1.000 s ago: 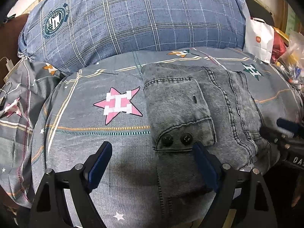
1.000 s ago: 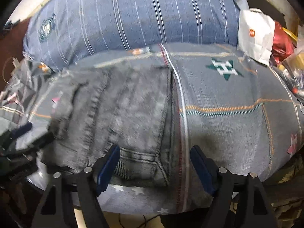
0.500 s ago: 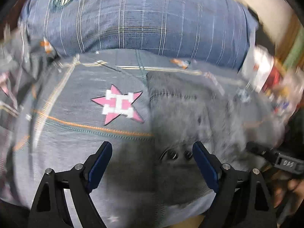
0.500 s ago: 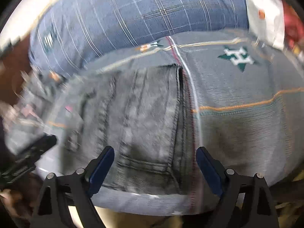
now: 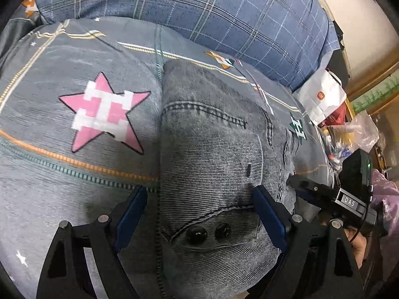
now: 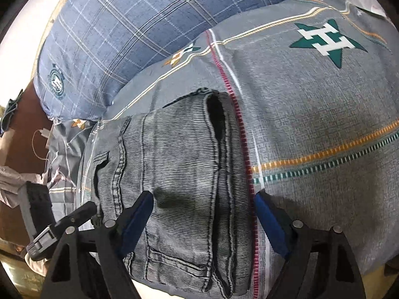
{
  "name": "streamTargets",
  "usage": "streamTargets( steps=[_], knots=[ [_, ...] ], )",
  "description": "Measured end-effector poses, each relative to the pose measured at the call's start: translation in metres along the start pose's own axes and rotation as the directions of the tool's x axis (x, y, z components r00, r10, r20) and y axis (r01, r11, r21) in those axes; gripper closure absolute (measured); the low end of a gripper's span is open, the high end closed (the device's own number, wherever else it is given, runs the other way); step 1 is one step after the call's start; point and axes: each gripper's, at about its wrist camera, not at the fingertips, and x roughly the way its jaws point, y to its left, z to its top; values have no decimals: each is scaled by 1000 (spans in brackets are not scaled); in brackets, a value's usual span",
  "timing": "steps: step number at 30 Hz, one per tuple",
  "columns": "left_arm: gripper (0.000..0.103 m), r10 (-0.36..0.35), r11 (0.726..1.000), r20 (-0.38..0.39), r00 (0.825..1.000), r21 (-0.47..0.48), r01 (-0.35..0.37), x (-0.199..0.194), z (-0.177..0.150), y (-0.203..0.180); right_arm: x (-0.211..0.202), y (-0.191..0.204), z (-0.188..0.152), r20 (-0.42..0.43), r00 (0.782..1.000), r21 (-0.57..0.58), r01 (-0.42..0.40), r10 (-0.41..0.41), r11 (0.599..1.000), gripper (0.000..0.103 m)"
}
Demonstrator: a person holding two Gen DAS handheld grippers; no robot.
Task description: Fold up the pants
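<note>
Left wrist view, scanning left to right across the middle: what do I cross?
Pink star on the bedsheet → grey pants → green star → white paper bag.

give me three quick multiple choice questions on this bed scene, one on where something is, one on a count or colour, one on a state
1. Where do the grey denim pants lie?
A. on the grey patterned bedspread
B. on the floor
C. on a chair

2. How many dark round buttons show on the pants in the left wrist view?
A. none
B. two
C. five

3. How do the jaws of the left tool stand?
A. shut on the pants
B. shut on nothing
C. open, astride the pants' edge

Answers:
1. A, bedspread shows around the pants.
2. B, a pair sits side by side near the stitched flap.
3. C, the blue pads stand wide apart, one over bedspread and one over denim.
</note>
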Motion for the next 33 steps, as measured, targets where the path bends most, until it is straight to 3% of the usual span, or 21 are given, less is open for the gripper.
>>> streamTargets(
  steps=[6, 7, 8, 9, 13, 17, 25, 33],
  knots=[
    [18, 20, 1000, 13, 1000, 3, -20, 10, -1, -7, 7, 8, 0, 14, 995, -45, 96, -95, 994, 45],
    [22, 36, 999, 19, 999, 23, -37, 11, -1, -10, 8, 10, -1, 16, 994, -56, 112, -111, 992, 46],
    [35, 45, 998, 19, 999, 44, -46, 9, -3, -10, 9, 12, -2, 19, 992, -68, 129, -128, 989, 49],
    [41, 50, 997, 15, 999, 58, -50, 12, -3, -15, 10, 15, -2, 25, 987, -88, 158, -156, 984, 54],
    [50, 101, 991, 34, 994, 82, -104, 15, -2, -25, 6, 24, -4, 39, 977, -137, 212, -209, 968, 72],
    [71, 141, 982, 45, 989, 120, -145, 15, 1, -31, 6, 39, -8, 63, 962, -196, 272, -264, 942, 85],
    [82, 151, 973, 77, 986, 168, -162, 8, 3, -39, -11, 54, -13, 120, 962, -218, 268, -247, 938, 91],
    [84, 130, 956, 250, 959, 225, -188, -54, 8, -62, -53, 101, -8, 218, 964, -290, 215, -154, 933, 91]
  ],
)
